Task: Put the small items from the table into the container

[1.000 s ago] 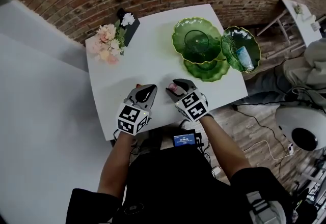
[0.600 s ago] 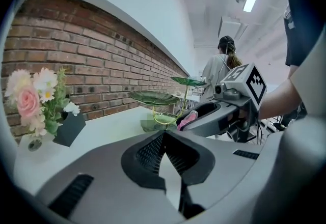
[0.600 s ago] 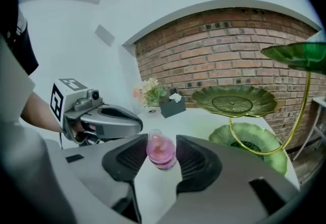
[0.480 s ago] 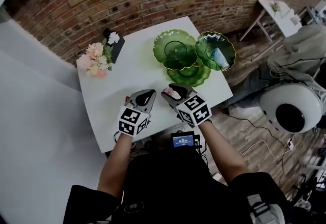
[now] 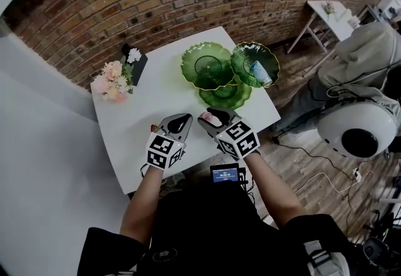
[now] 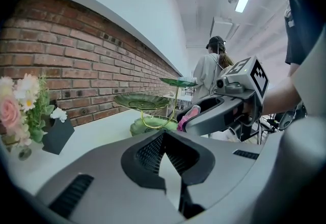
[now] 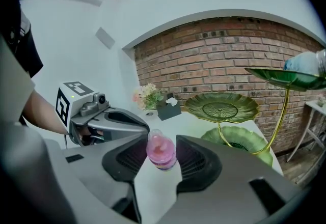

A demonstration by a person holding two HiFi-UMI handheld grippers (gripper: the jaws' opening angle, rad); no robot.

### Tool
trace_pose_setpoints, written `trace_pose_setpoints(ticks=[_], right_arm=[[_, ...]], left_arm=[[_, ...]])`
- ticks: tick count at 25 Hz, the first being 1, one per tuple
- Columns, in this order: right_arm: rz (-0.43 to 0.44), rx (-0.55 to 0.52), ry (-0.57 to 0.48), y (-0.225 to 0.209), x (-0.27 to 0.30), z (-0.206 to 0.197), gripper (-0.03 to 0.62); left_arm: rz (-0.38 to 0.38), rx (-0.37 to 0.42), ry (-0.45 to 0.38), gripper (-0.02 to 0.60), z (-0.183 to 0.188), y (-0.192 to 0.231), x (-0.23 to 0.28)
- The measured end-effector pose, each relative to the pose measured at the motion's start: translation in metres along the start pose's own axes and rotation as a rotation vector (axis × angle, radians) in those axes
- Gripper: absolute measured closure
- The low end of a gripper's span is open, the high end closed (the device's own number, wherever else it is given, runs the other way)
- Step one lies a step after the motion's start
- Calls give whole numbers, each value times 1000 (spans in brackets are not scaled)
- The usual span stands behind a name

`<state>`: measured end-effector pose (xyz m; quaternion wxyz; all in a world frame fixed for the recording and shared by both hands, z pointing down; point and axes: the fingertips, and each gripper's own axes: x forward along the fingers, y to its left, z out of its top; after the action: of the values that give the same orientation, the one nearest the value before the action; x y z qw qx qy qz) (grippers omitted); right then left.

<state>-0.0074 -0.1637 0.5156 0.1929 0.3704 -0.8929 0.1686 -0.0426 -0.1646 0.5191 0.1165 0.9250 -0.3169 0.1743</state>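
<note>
Head view: my right hand-held gripper [image 5: 212,114] is clamped on a small pink bottle [image 5: 207,117], held above the white worktop [image 5: 163,90] near its front edge. My left hand-held gripper [image 5: 180,119] hangs just beside it. I judge the carry is in hand. Next I must reach to the green tiered stand [image 5: 207,64] and let go over a dish without knocking a rim.

Left gripper view: my left jaws are together, with nothing between them.

Right gripper view: ribbed dark pads pinch the translucent, round-capped bottle at its sides. The dishes are glossy and leaf-shaped with scalloped edges, seemingly glass, on a thin gold stem [image 7: 279,116]. A pale blue bottle [image 7: 304,65] lies in the top one.
</note>
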Motion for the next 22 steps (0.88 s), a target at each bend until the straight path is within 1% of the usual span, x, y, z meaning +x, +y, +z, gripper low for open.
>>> trace_pose_setpoints(ticks=[5,12,18,22], right_arm=[[-6,-7,-18,-3,-4,8,410],[-35,-22,-75,-19,-9,38,410],[-85,-16,-126,-46,-6,65,410],[-125,-14,-148,-63,0,76,410]], left_arm=[[-7,11,-8,572,8,-1,3],[-14,42,-45,572,38,3,12],[-16,86,-59,572,61,12,24],[-16,95,-64,572,70,19,31]])
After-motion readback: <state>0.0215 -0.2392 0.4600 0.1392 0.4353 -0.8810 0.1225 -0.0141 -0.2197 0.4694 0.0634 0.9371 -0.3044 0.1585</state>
